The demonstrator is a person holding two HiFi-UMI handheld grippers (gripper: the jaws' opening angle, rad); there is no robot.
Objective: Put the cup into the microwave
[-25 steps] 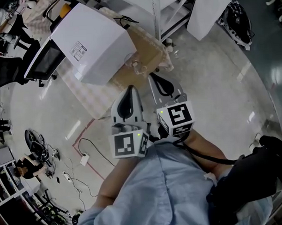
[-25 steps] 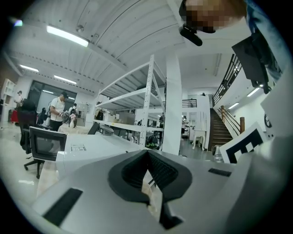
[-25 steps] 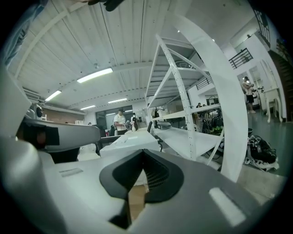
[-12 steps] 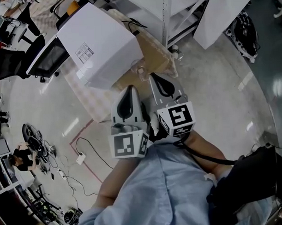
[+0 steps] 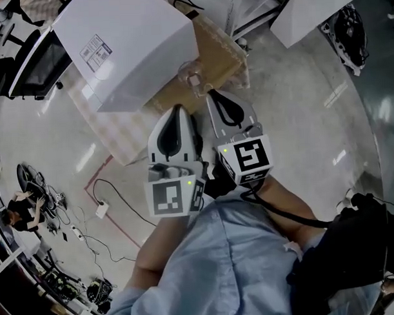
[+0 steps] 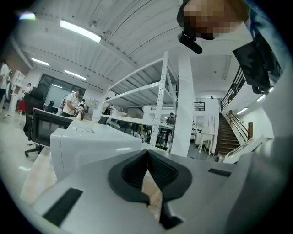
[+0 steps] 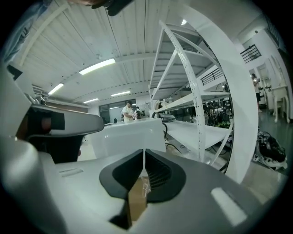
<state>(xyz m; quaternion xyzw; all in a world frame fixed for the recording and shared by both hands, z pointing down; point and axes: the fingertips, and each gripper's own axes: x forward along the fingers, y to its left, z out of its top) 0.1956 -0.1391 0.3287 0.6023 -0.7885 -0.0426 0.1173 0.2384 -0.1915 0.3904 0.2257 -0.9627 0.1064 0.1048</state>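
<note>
The white microwave [image 5: 125,46] stands on a wood-coloured table [image 5: 216,53] at the top left of the head view, its dark door [image 5: 32,62] facing left. A clear cup [image 5: 191,75] stands on the table beside the microwave's right side. My left gripper [image 5: 176,110] and right gripper [image 5: 214,95] are held side by side just short of the cup, both shut and empty. In the left gripper view the microwave [image 6: 91,146] rises beyond the left gripper [image 6: 147,153]. The right gripper view shows the microwave [image 7: 130,135] past the right gripper [image 7: 144,153].
A white shelving rack [image 5: 240,13] stands behind the table, with white panels [image 5: 308,14] to its right. A checked cloth [image 5: 112,127] hangs at the table's near left edge. A cable and power strip [image 5: 100,207] lie on the floor at left, near a seated person [image 5: 21,211].
Both grippers have sunk and come nearer to the table, still shut. In the head view the microwave and cup have shifted up and left.
</note>
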